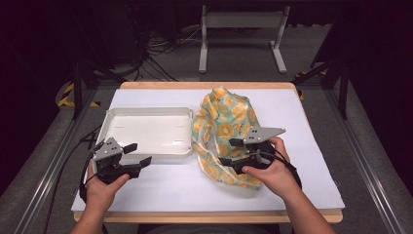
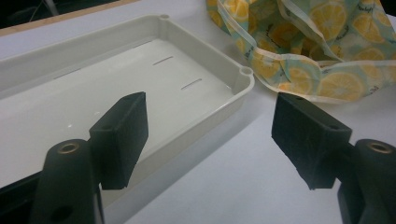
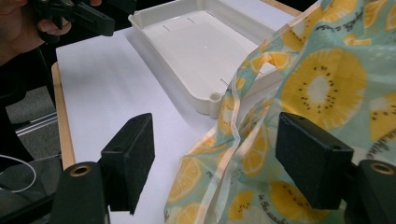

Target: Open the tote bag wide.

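A crumpled cloth (image 1: 225, 127) printed with yellow citrus and kiwi slices on pale green lies right of centre on the white table cover. An empty white tray (image 1: 146, 132) sits to its left, and the cloth's edge touches the tray's right side. My right gripper (image 1: 230, 152) stands open over the cloth's near left part. In the right gripper view a fold of the cloth (image 3: 299, 88) lies between the spread jaws of that gripper (image 3: 219, 161). My left gripper (image 1: 138, 154) is open at the tray's near edge. In the left gripper view it (image 2: 212, 140) straddles the tray's rim (image 2: 243, 77), with nothing held.
The white cover (image 1: 302, 161) tops a wooden table whose edge (image 1: 204, 85) shows at the back. A white metal stand (image 1: 241, 22) and cables lie on the floor beyond. Bare cover stretches in front of the tray and right of the cloth (image 2: 322, 42).
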Available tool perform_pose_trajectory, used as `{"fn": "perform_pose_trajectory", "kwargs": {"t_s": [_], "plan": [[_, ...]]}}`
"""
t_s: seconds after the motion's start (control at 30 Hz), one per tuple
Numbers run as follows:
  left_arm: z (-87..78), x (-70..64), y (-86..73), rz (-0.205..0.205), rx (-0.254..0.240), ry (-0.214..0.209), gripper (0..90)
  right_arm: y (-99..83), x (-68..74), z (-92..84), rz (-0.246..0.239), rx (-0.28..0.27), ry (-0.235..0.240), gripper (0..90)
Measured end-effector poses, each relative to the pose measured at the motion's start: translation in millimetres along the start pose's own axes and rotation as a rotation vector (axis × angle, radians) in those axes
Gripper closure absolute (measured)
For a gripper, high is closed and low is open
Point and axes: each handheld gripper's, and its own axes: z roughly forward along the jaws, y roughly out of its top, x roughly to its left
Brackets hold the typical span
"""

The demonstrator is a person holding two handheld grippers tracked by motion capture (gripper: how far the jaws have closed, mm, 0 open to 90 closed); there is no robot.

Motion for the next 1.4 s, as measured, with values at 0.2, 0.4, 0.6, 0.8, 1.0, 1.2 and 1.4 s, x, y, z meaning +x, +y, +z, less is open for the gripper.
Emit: {"fn": "perform_pose_trajectory", "kwargs": {"t_s": [0.2, 0.4, 0.6, 0.8, 1.0, 1.2, 1.4], "plan": [[2.2, -2.1, -0.6, 0.009, 0.006, 0.000, 27.7, -6.2, 3.8, 23.8, 0.005, 0.024, 0.036, 24.8], [3.4, -2.7, -1.1, 0.016, 0.010, 0.005, 27.6, -11.7, 6.5, 40.4, 0.001, 0.051, 0.049, 22.0], [4.7, -3.3, -1.6, 0.027, 0.018, 0.003, 27.3, -20.6, 8.2, 54.0, -0.008, 0.107, 0.042, 21.7], [7.7, -4.5, -2.6, 0.025, 0.031, -0.006, 26.6, -30.0, 9.6, 70.6, -0.010, 0.168, 0.037, 15.7], [9.3, -5.6, -2.9, 0.033, 0.038, -0.006, 26.4, -35.6, 11.8, 80.3, -0.032, 0.218, 0.019, 15.7], [9.9, -6.1, -3.0, 0.037, 0.042, -0.005, 26.3, -39.9, 11.7, 86.4, -0.027, 0.237, 0.019, 18.6], [12.2, -7.2, -3.7, 0.040, 0.048, -0.011, 26.2, -42.2, 11.7, 89.2, -0.042, 0.263, 0.040, 34.3]]}}
